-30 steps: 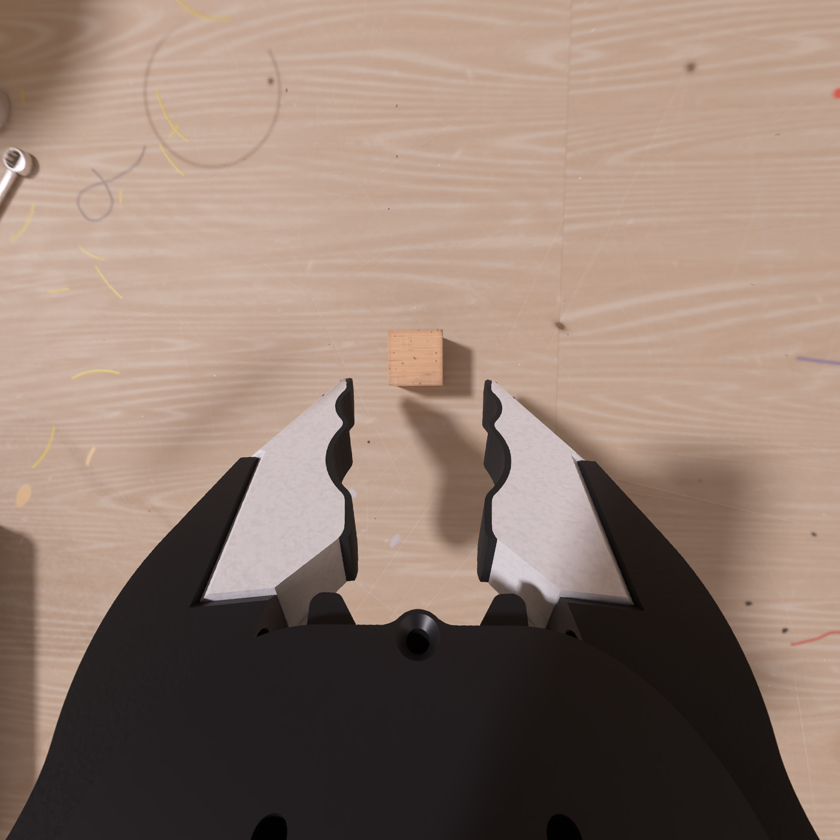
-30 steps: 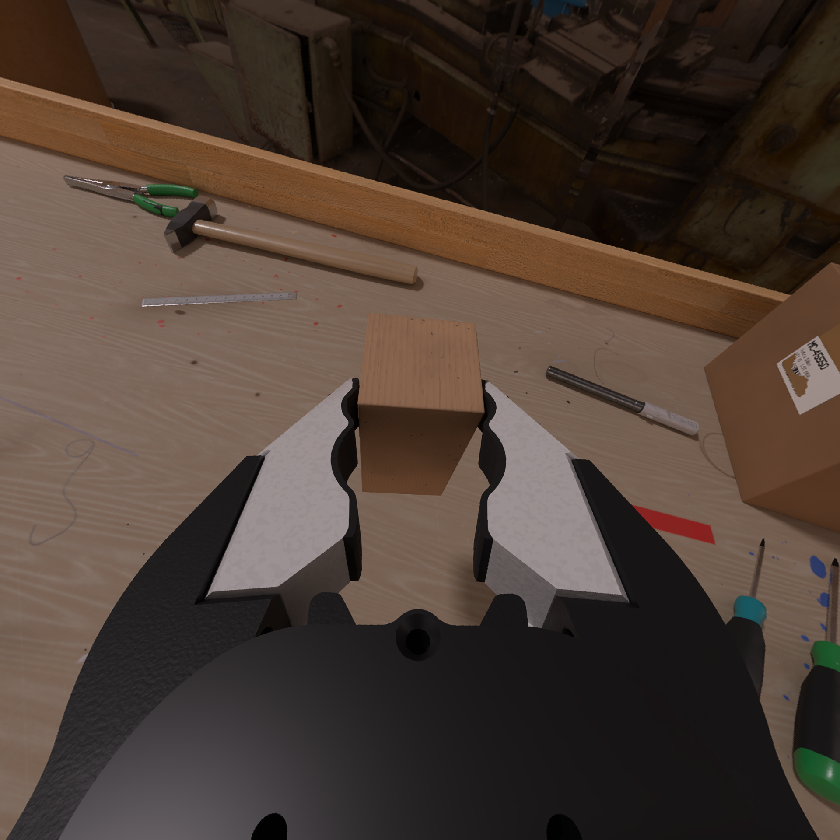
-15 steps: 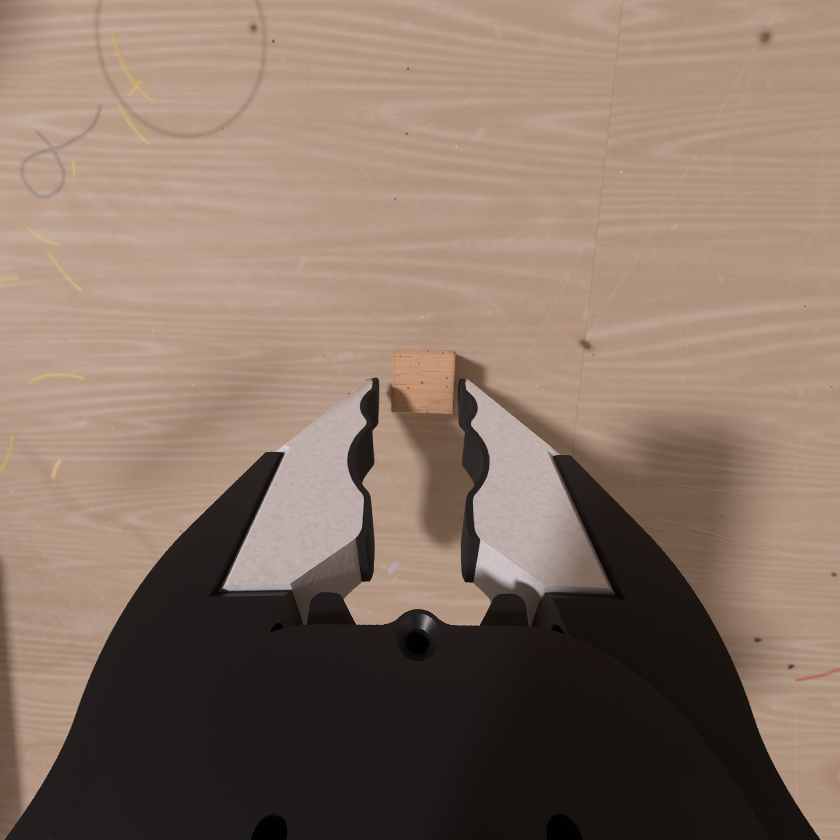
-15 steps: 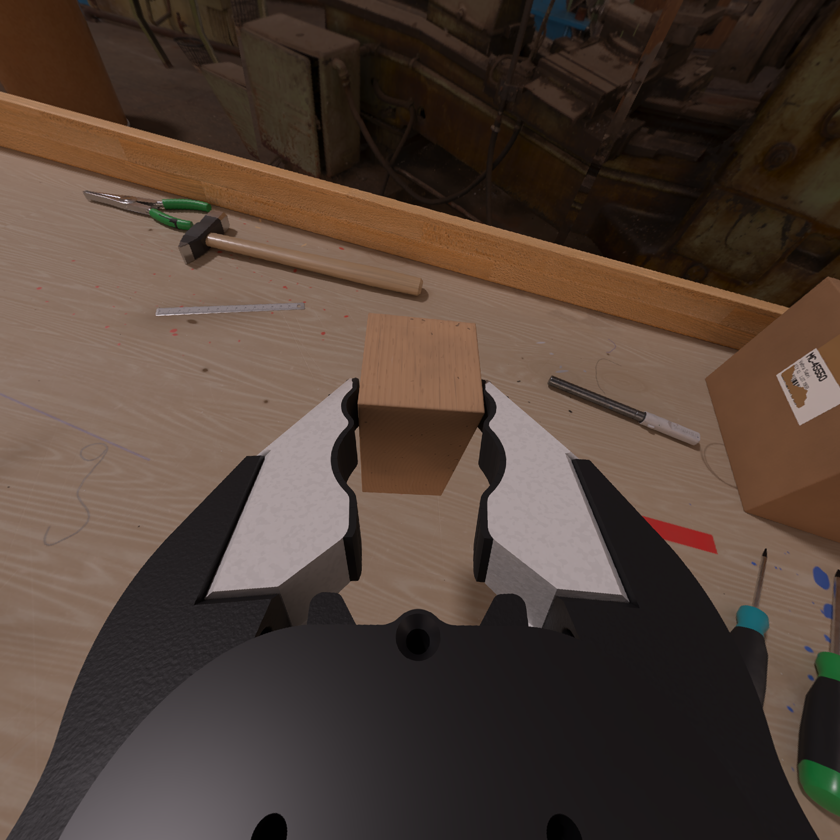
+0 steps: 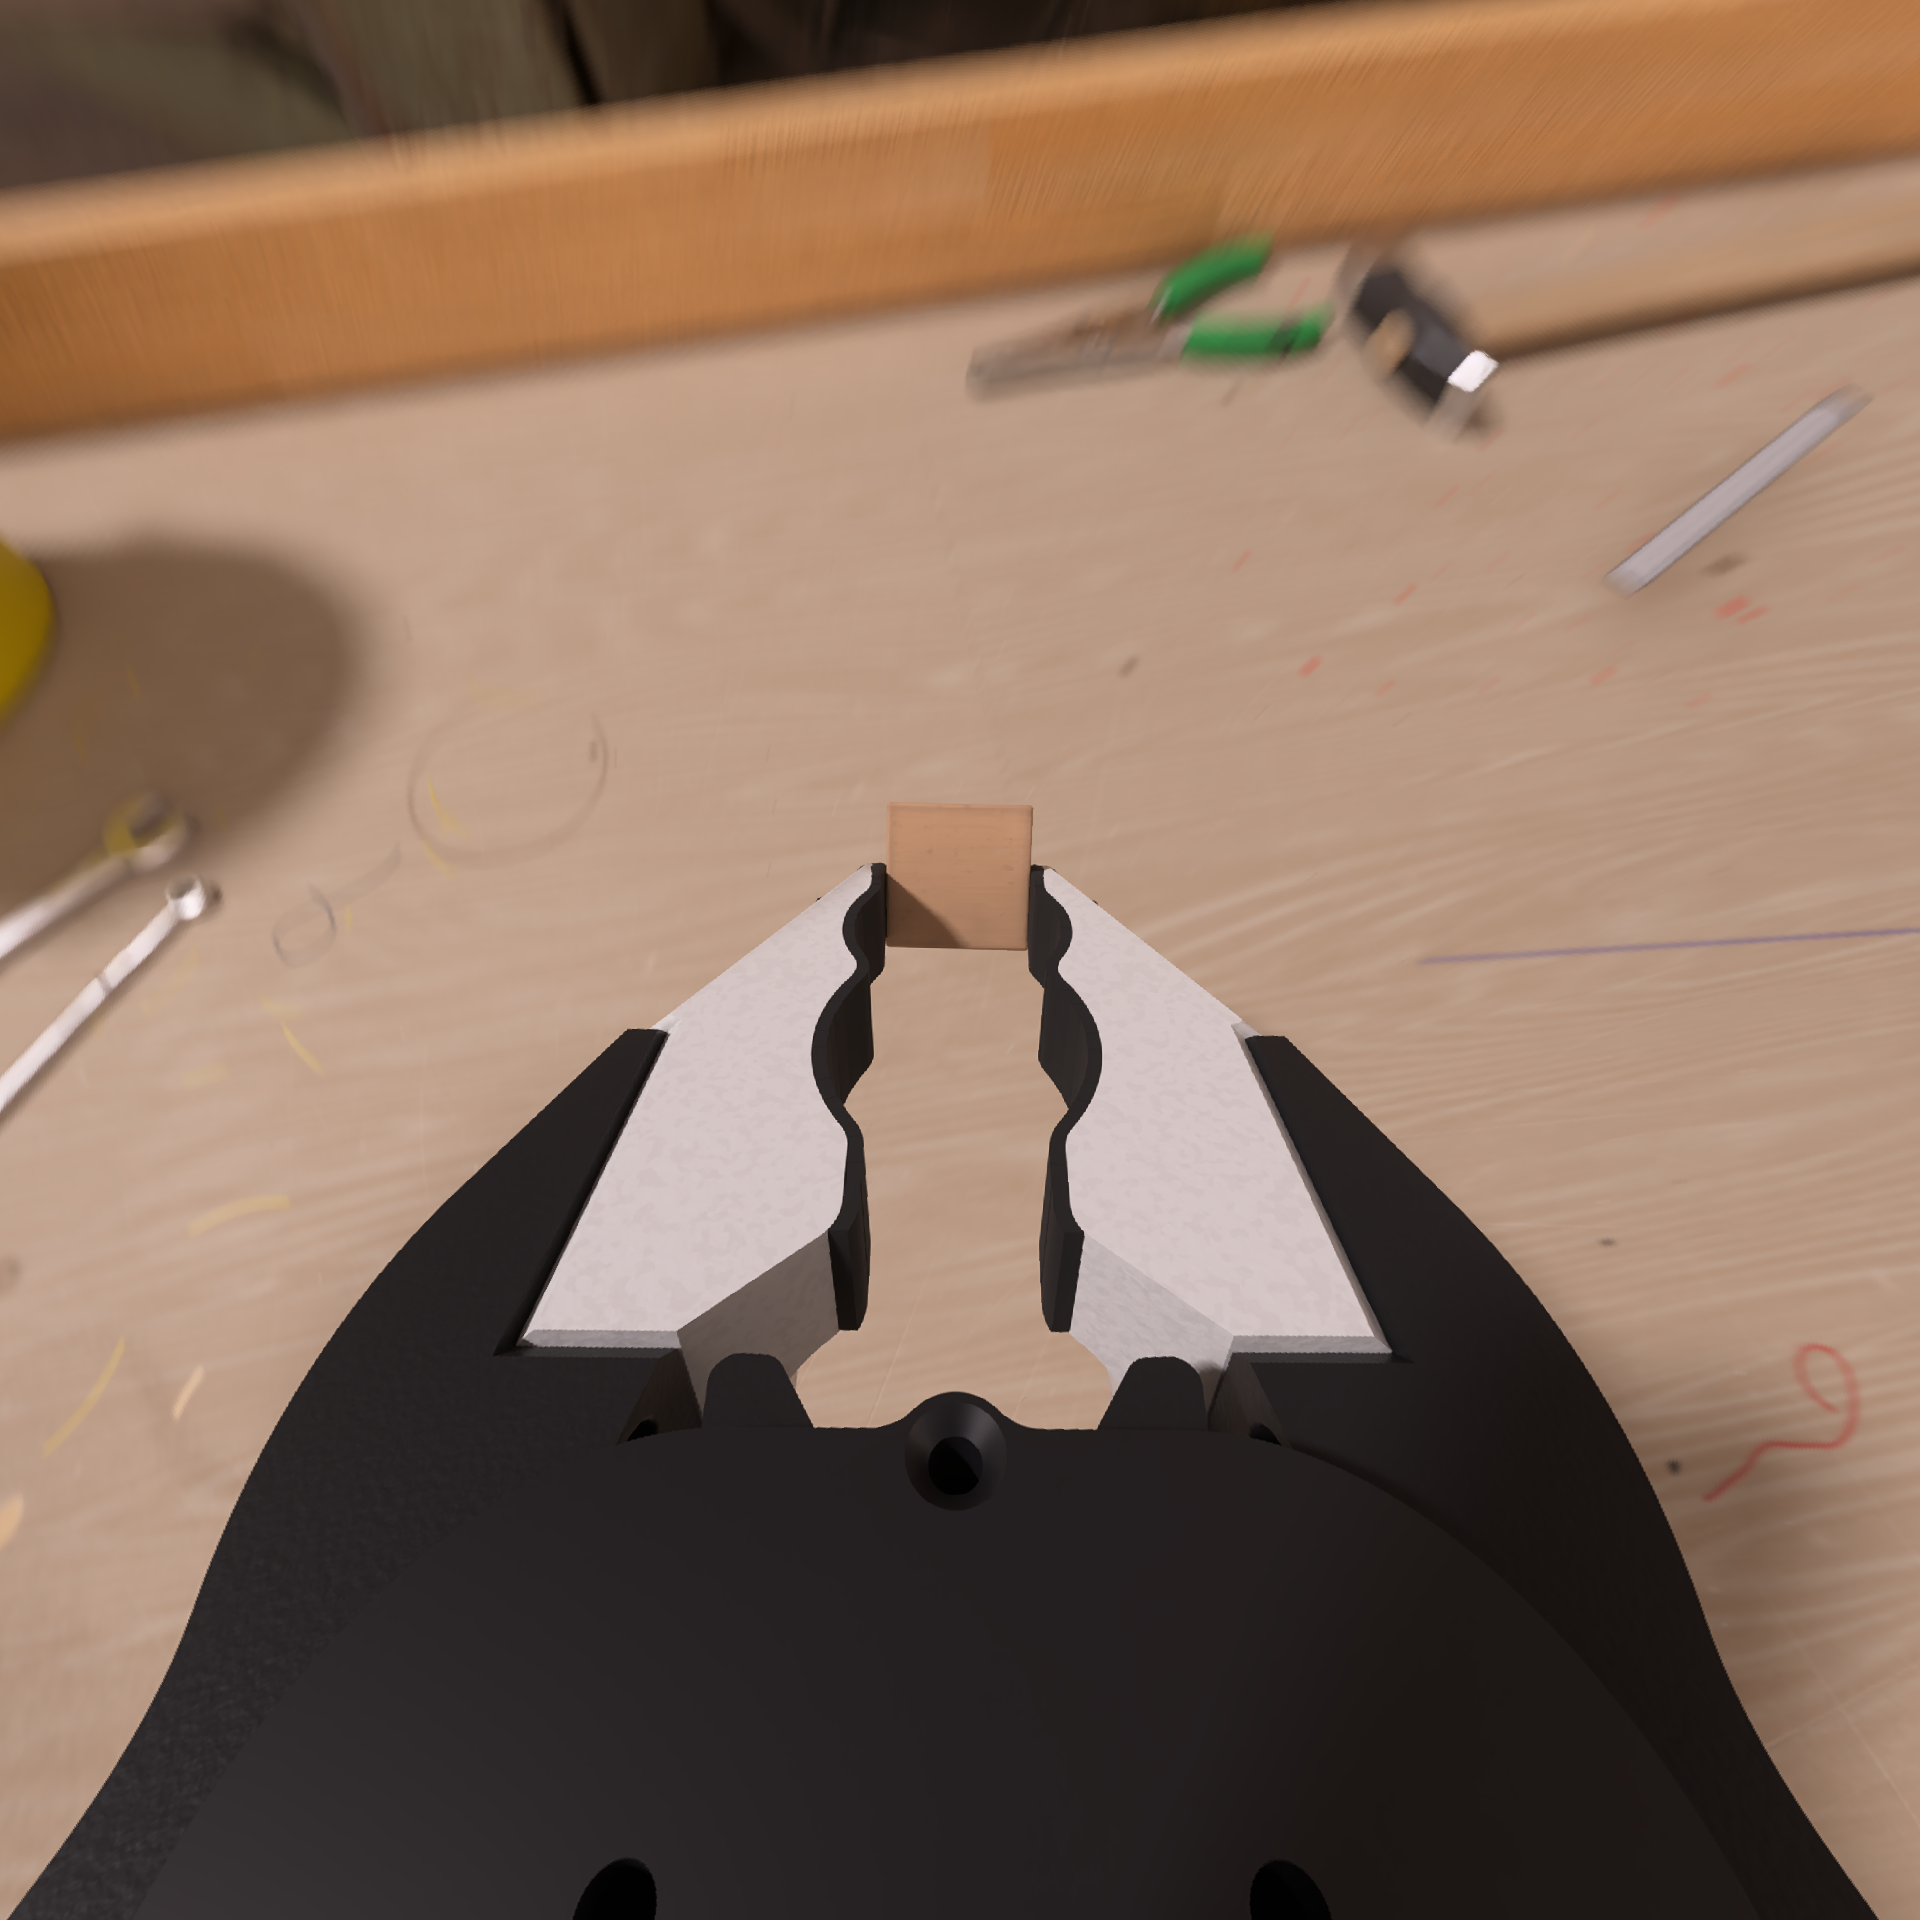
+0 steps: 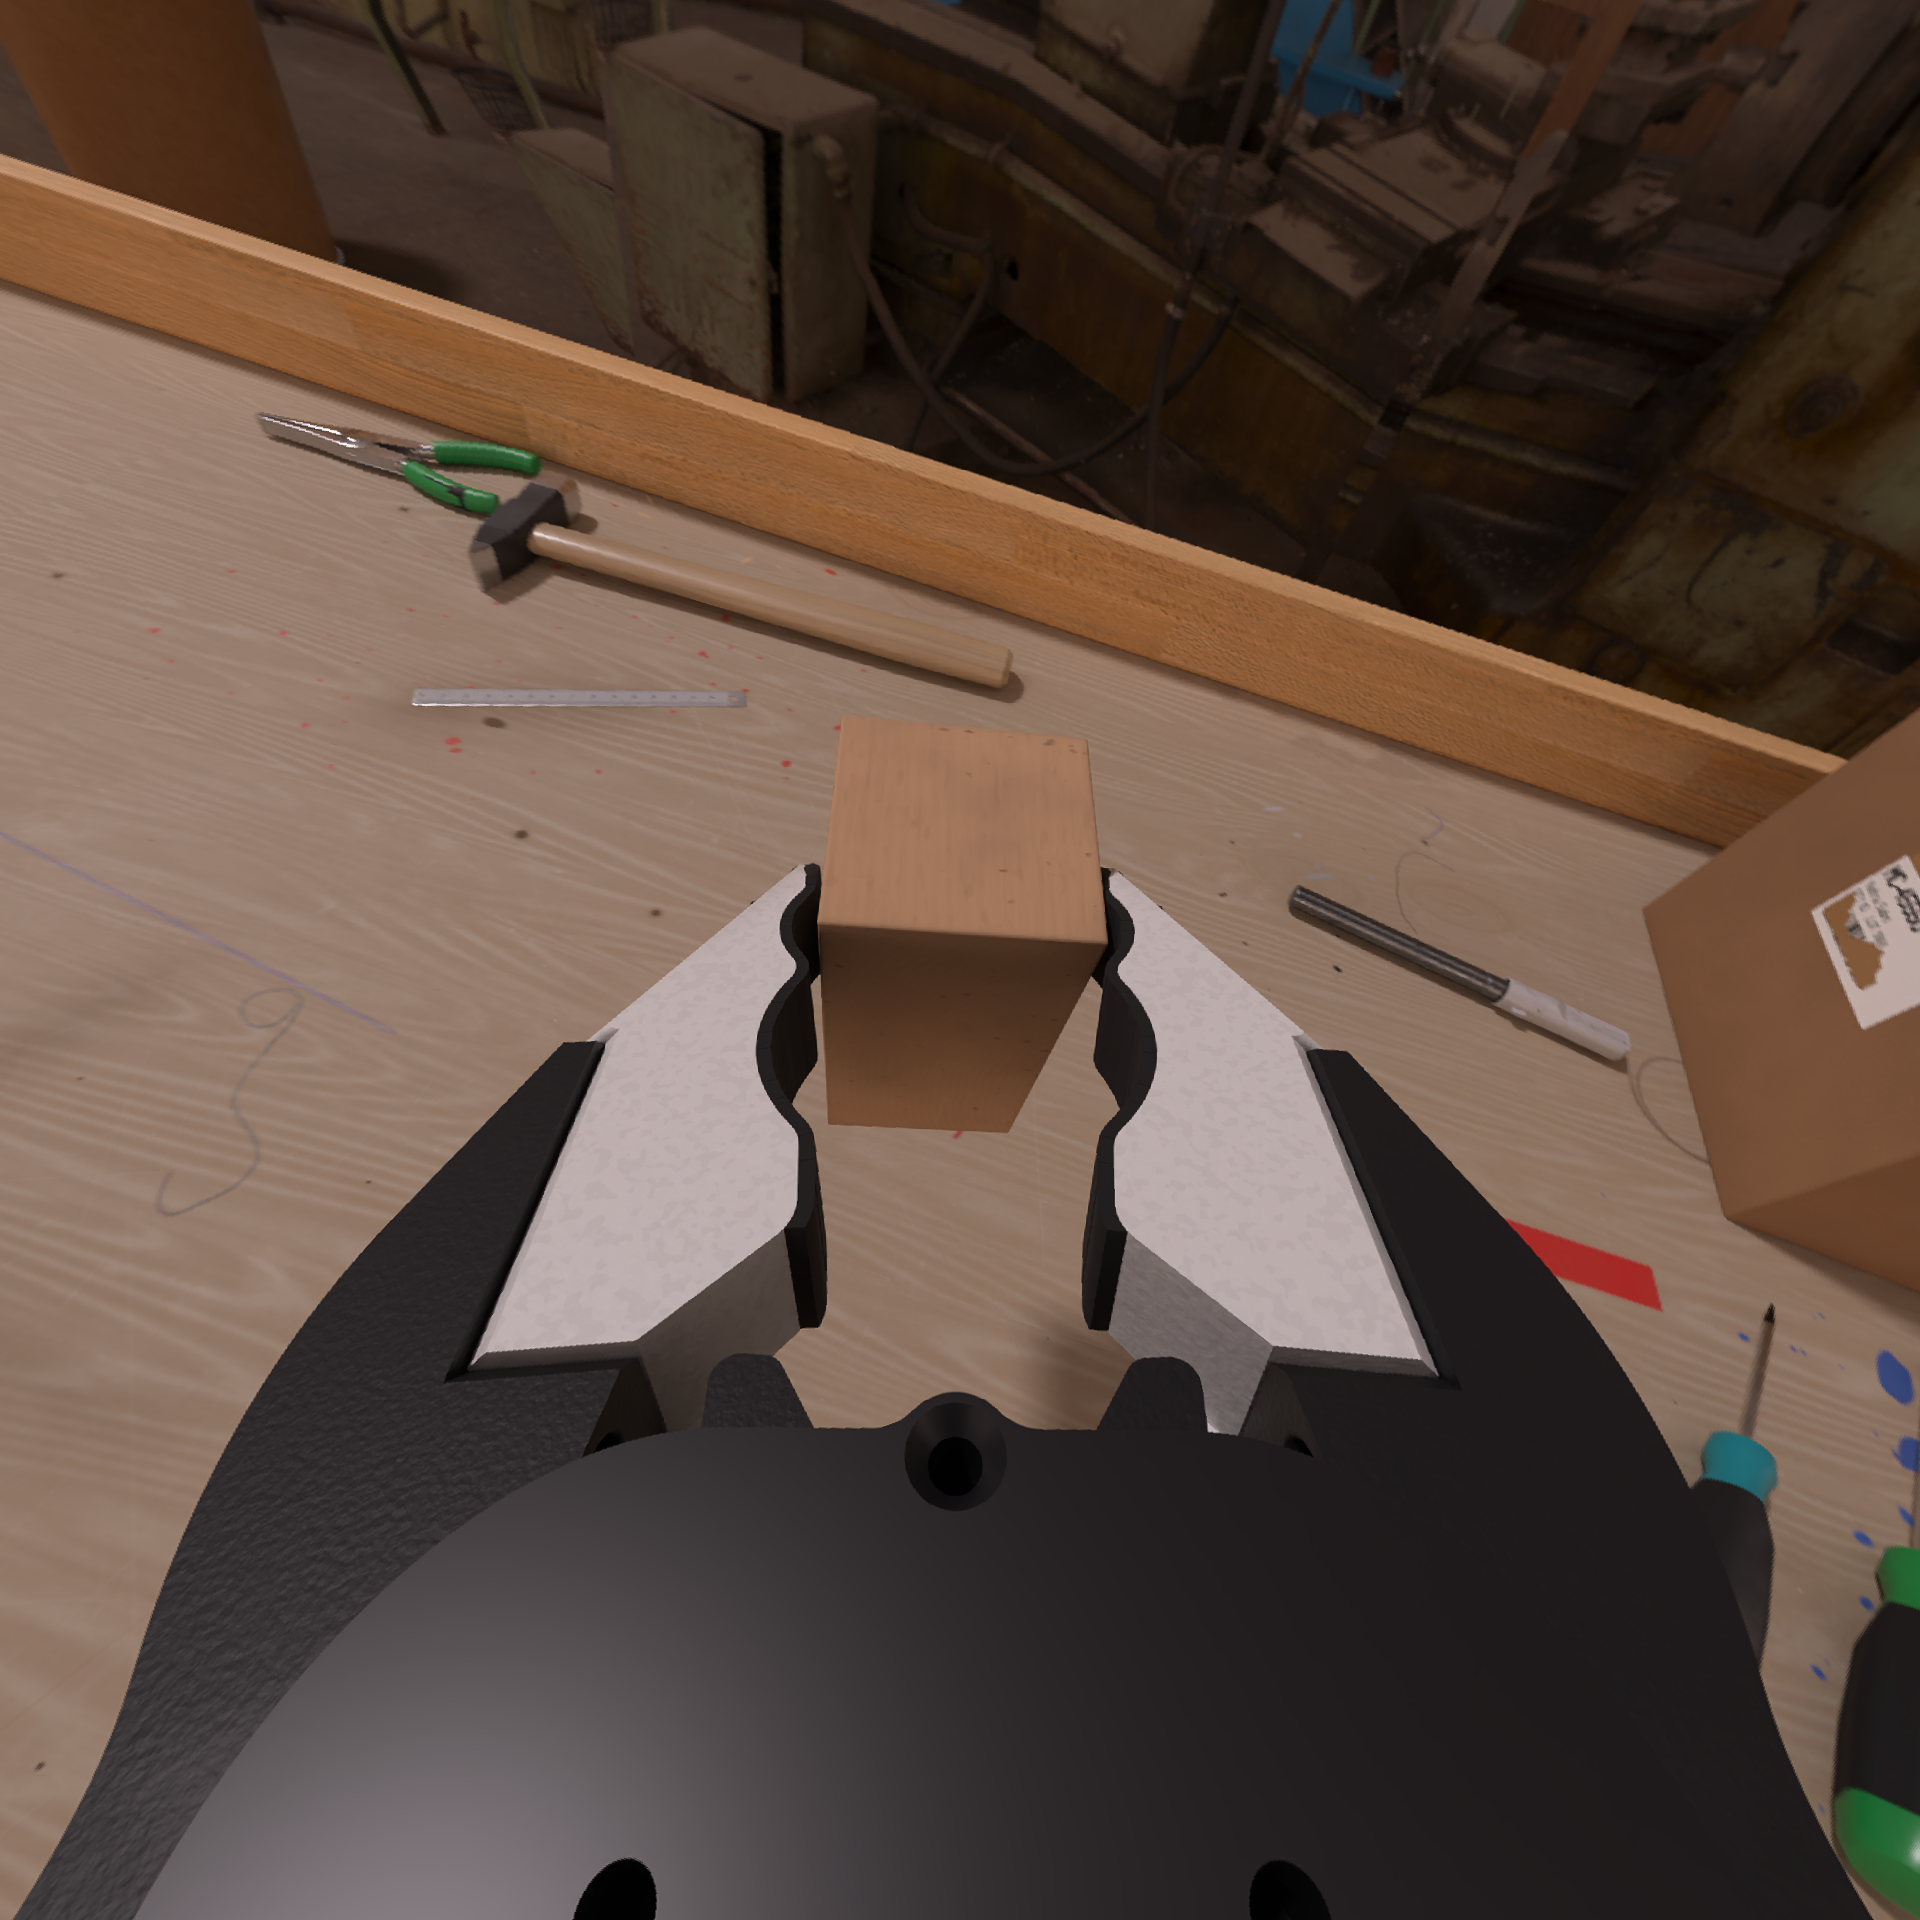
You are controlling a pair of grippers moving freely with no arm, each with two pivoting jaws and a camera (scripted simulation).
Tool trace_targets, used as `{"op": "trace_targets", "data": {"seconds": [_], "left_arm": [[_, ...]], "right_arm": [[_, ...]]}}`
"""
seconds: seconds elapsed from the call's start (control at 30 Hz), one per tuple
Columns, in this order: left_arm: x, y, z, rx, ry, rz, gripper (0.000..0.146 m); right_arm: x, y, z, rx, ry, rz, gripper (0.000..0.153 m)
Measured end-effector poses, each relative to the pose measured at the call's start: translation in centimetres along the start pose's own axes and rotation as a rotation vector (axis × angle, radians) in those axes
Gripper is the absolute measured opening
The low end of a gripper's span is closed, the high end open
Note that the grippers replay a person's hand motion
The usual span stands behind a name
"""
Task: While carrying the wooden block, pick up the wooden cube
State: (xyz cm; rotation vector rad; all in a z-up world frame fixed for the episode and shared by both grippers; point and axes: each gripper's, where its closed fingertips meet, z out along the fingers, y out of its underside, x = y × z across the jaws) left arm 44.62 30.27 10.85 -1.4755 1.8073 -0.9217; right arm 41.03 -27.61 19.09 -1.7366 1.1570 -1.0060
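Note:
In the left wrist view, the small wooden cube [image 5: 960, 875] sits clamped between the tips of my left gripper [image 5: 960, 894], which is shut on it and holds it above the workbench [image 5: 1351, 790]. In the right wrist view, my right gripper [image 6: 958, 904] is shut on the larger wooden block [image 6: 956, 914] and holds it clear of the bench [image 6: 312, 914]. The background of the left wrist view is blurred by motion.
Green-handled pliers [image 6: 416, 462], a hammer [image 6: 727, 597] and a steel ruler [image 6: 578, 698] lie near the raised wooden rim [image 6: 935, 520]. A marker [image 6: 1455, 971], a cardboard box [image 6: 1808, 1039] and screwdrivers [image 6: 1881, 1704] lie to the right. Wrenches [image 5: 99, 956] lie left of the cube.
My left gripper closed on the cube, lifted it and tilted up, so the bench rim and tools now show. The right gripper keeps holding the block and has drifted slightly.

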Motion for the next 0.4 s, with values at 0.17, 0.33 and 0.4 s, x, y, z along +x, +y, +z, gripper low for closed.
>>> {"op": "trace_targets", "data": {"seconds": [0.17, 0.33, 0.4], "left_arm": [[4.3, -5.1, -6.2, 0.366, 0.071, 0.09, 0.027], [8.5, -6.9, -10.5, 0.555, 0.166, 0.161, 0.027], [10.3, -7.2, -11.8, 0.616, 0.211, 0.213, 0.027]], "right_arm": [[-3.3, -1.3, -0.6, 0.042, -0.118, -0.004, 0.052], [-9.1, -2.6, -1.9, 0.082, -0.331, -0.022, 0.052], [-11.7, -2.8, -2.3, 0.084, -0.416, -0.053, 0.052]]}}
